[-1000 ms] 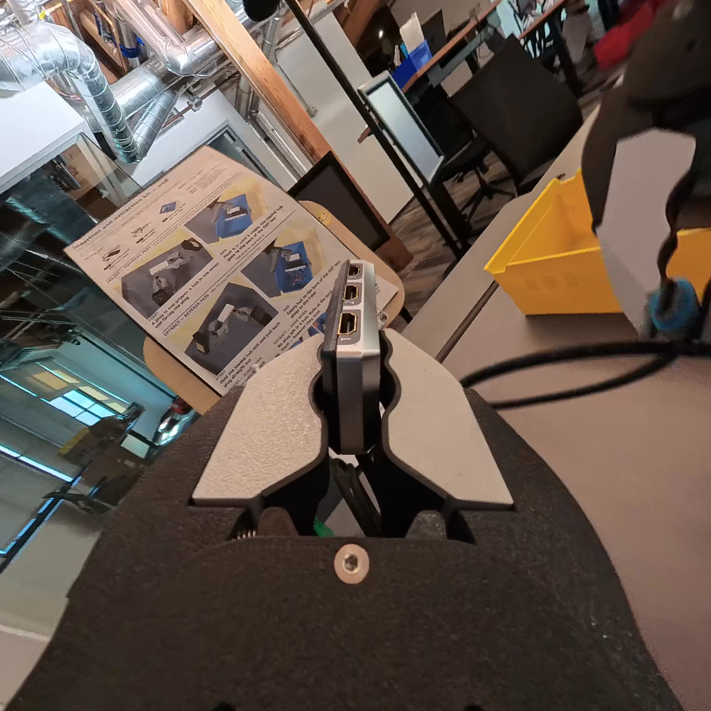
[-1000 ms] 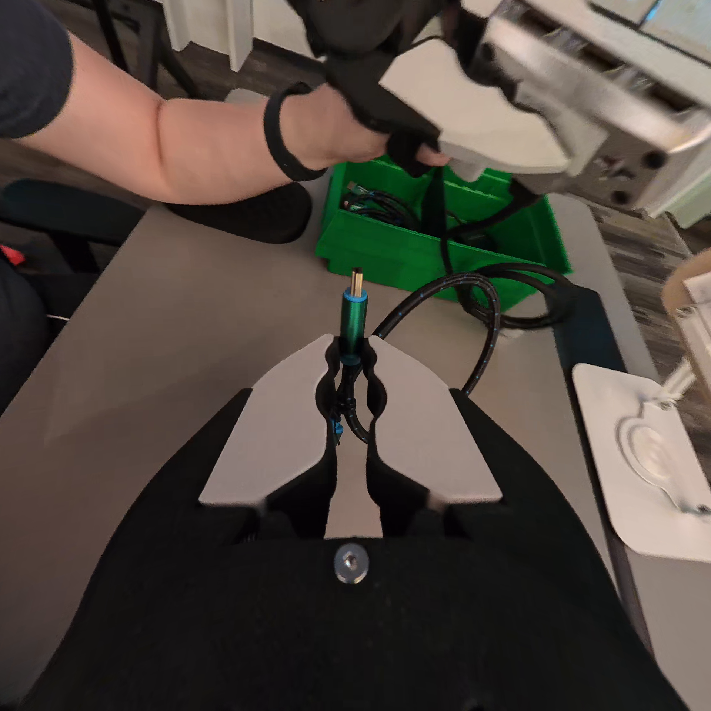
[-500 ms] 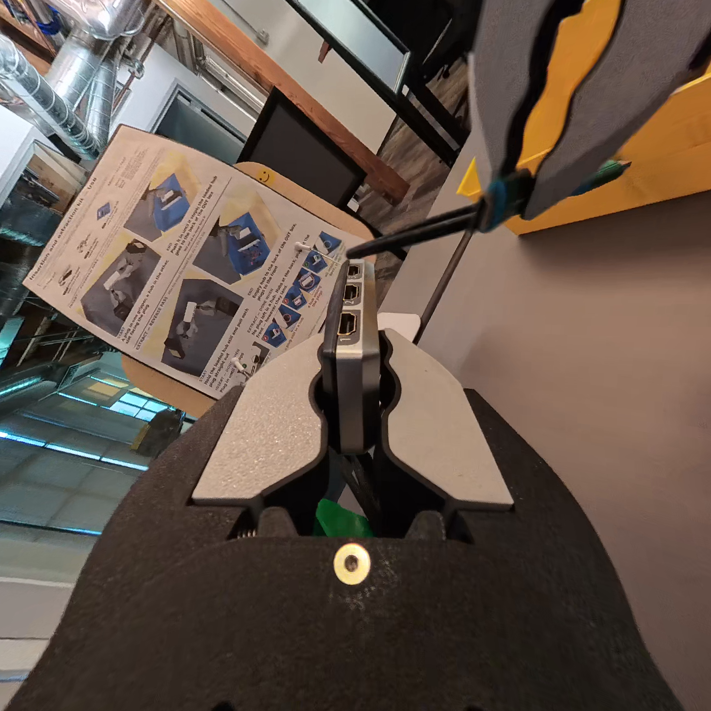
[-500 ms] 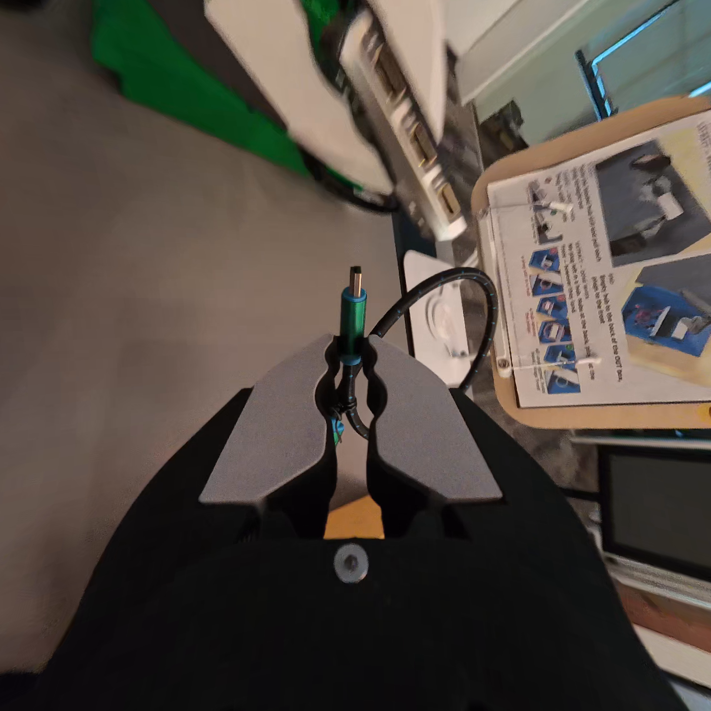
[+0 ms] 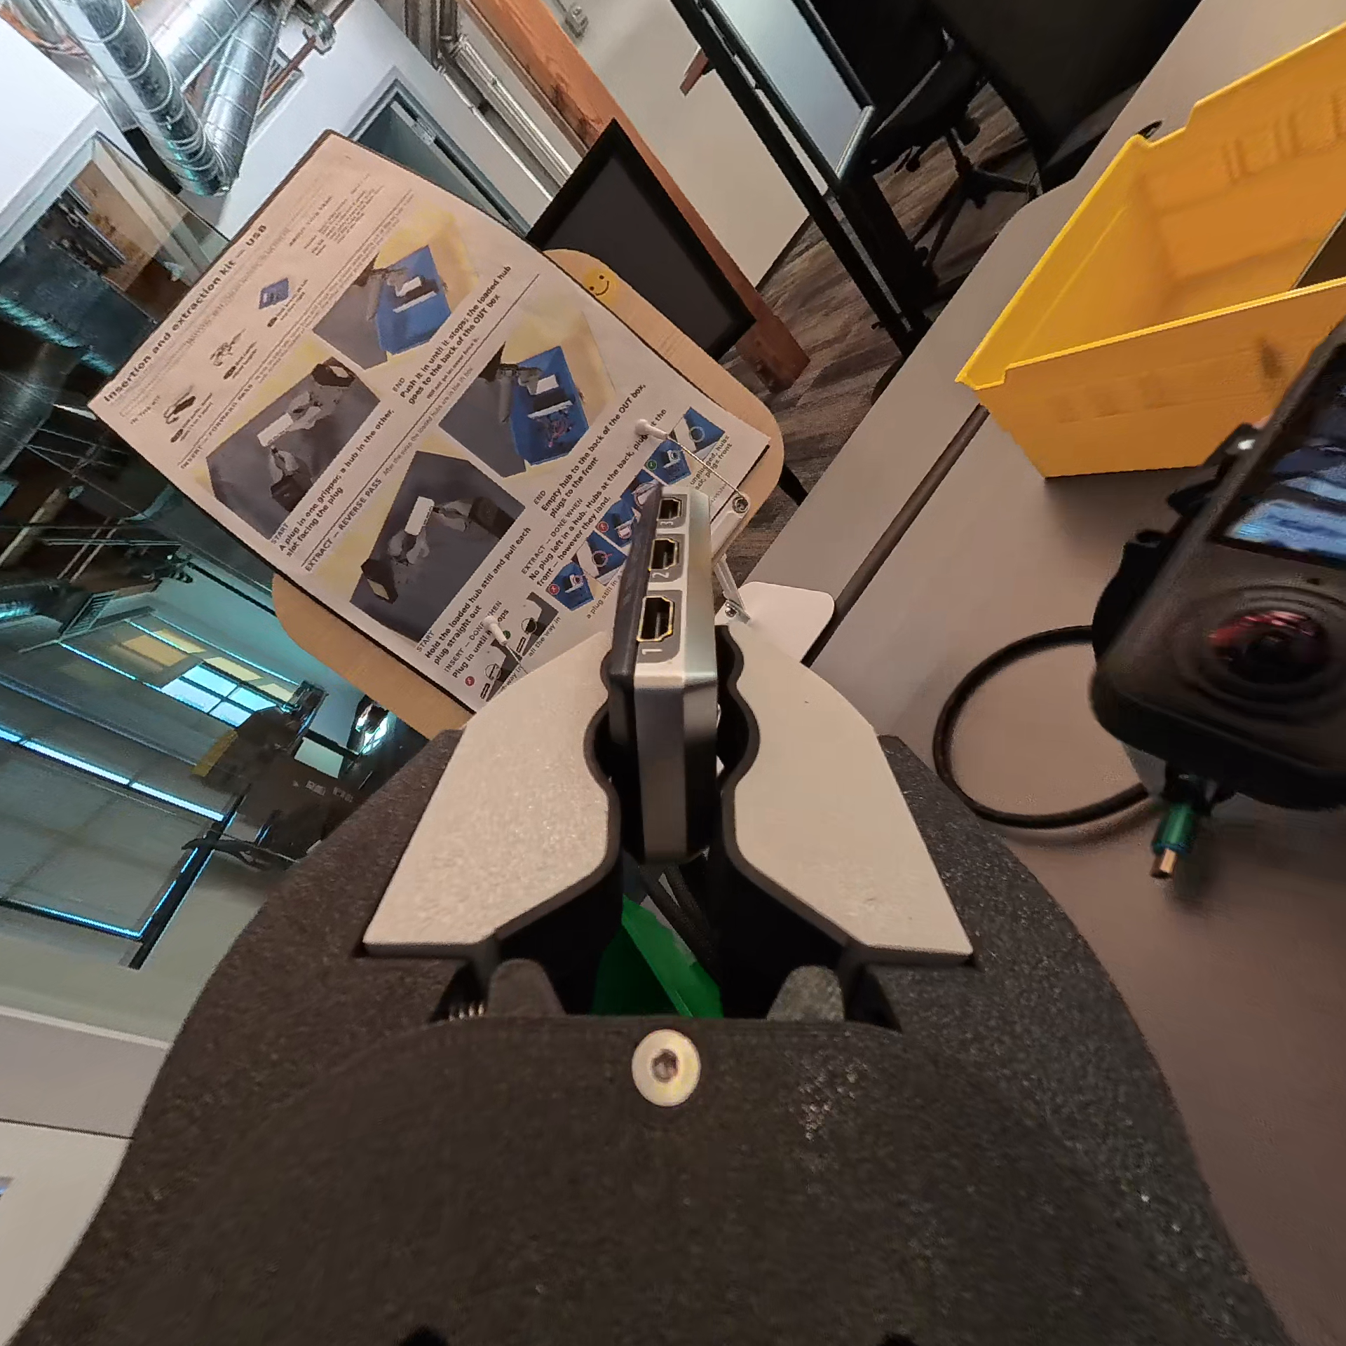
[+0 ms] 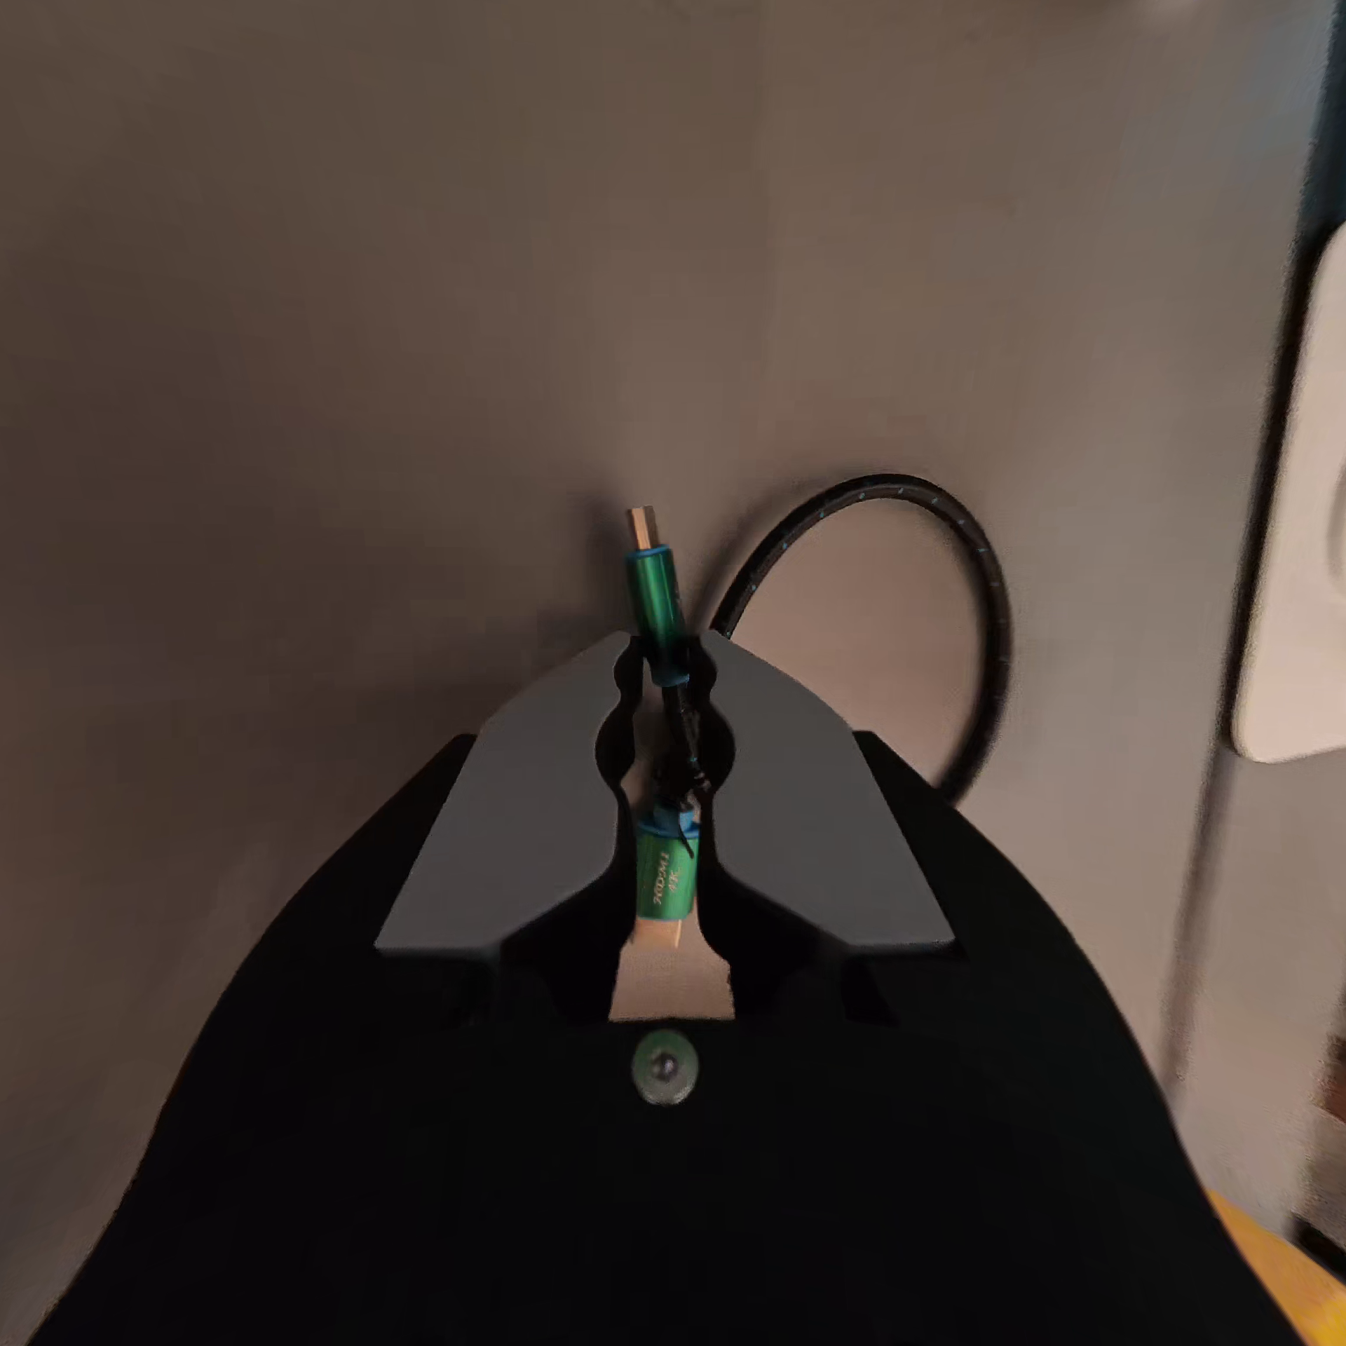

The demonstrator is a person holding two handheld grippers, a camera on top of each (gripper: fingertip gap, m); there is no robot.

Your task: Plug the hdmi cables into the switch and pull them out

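an open office or lab: bare metal ducts (image 5: 182, 95) overhead, glass walls, a monitor (image 5: 648, 248), desk chairs (image 5: 1020, 87), and an instruction sheet (image 5: 408, 451) on a stand.

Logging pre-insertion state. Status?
Left gripper shut on grey metal HDMI switch, three ports showing, all empty. Right gripper shut on green-shelled HDMI plug, off to the side over grey table. Nothing between them.

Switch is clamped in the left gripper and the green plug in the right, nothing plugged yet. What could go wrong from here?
1. The green HDMI plug sits tilted in the right gripper, held only near its rear; it may skew against a port.
2. The cable loops beside the fingers and could snag.
3. The left gripper clamps only the lower part of the HDMI switch, so pushing may pivot it.
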